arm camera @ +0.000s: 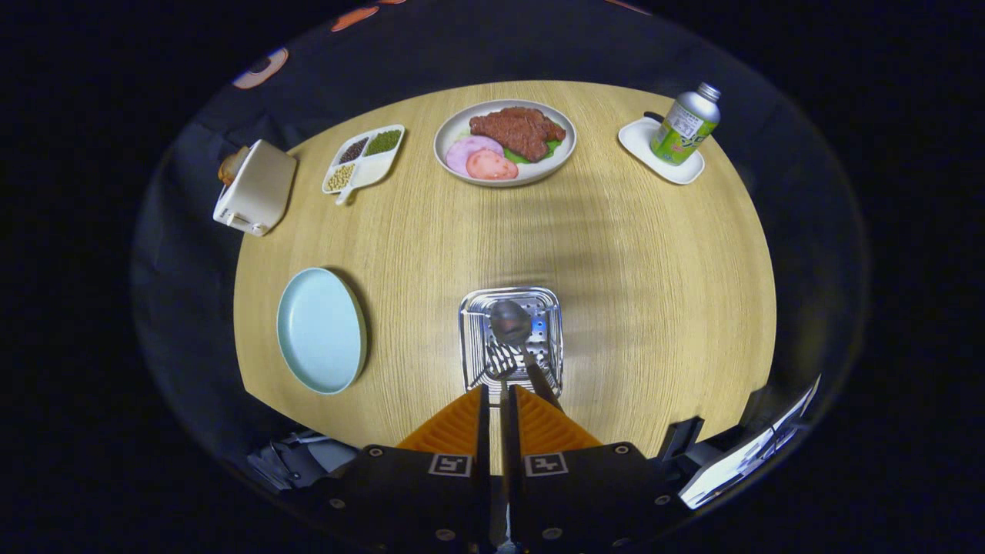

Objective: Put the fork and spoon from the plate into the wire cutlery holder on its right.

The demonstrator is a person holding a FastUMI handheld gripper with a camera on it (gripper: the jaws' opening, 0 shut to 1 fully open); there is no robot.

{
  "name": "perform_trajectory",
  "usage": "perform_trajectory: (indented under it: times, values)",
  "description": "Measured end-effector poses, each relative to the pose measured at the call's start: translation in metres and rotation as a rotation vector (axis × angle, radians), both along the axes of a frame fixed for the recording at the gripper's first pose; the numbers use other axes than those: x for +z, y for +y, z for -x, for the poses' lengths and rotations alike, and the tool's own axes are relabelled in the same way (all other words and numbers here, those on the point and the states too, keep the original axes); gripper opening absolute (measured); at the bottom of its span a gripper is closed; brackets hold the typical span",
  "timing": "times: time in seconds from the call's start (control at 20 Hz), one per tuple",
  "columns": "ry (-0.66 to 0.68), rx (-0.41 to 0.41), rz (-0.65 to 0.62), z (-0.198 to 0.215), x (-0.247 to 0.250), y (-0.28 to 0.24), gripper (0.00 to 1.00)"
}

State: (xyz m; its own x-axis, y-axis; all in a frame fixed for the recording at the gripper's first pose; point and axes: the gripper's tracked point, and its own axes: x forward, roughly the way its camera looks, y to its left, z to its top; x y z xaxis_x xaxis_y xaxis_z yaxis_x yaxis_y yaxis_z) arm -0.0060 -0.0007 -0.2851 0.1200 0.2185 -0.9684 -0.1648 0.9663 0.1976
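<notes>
Round wooden table (616, 246) carries the wire cutlery holder (511, 338), where the spoon (509, 322) and fork (502, 358) already lie; left of it the blue plate (320, 329) sits bare. Just before it, the claw (496, 396) hangs with fingers together, holding nothing. Both pieces seem placed, so withdrawal looks next. No label is legible.

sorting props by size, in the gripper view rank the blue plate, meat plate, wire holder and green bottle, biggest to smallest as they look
1. blue plate and wire holder: look alike, both near the camera, so no ranking between them
2. meat plate, farther off
3. green bottle, farthest

The fingers are closed just short of the holder.
</notes>
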Motion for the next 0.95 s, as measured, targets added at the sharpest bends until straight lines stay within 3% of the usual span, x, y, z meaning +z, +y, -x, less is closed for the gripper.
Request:
perform_trajectory:
  times: [0.15,0.4,0.55,0.7,0.8,0.95]
  values:
    - [-0.160,-0.038,-0.088,-0.024,0.034,0.015,0.17]
    - [-0.553,-0.060,-0.152,-0.065,0.112,0.030,0.41]
    - [-0.762,-0.070,-0.215,-0.074,0.166,0.044,0.49]
    - [-0.926,-0.086,-0.250,-0.076,0.208,0.050,0.72]
    - [-1.031,-0.102,-0.252,-0.082,0.226,0.052,0.82]
    - [-1.143,-0.121,-0.290,-0.071,0.260,0.064,0.82]
